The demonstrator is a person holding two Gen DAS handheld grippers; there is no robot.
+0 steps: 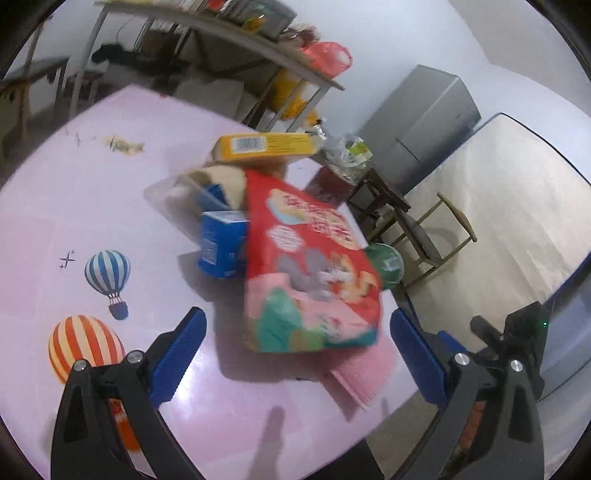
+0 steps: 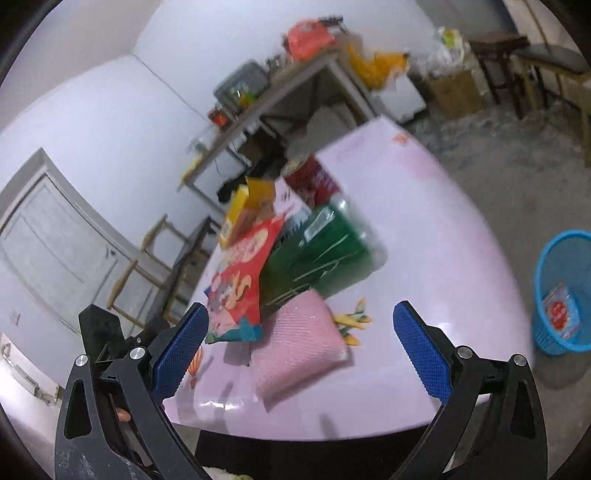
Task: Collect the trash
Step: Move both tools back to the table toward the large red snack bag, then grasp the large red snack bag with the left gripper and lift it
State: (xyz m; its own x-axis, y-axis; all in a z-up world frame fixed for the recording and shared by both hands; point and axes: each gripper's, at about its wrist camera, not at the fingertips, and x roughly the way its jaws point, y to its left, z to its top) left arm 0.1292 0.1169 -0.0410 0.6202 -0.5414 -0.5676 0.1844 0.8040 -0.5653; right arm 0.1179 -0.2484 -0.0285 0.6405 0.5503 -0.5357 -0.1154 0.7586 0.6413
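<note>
Both grippers, left (image 1: 297, 354) and right (image 2: 299, 347), gape empty near a red snack bag (image 1: 310, 273) with blurred, unreadable lettering.

White walls (image 2: 110, 92), grey concrete floor (image 2: 480, 155), panelled door (image 2: 55, 251), cluttered shelf (image 1: 236, 33), wooden chairs (image 1: 436, 229)

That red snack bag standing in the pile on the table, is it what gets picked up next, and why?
Probably yes. The left gripper is wide open and empty, and the red snack bag stands right between its fingers, nearest of the pile. A sensible next move is to ease forward and close on it. The blue basket on the floor already holds one wrapper.
</note>
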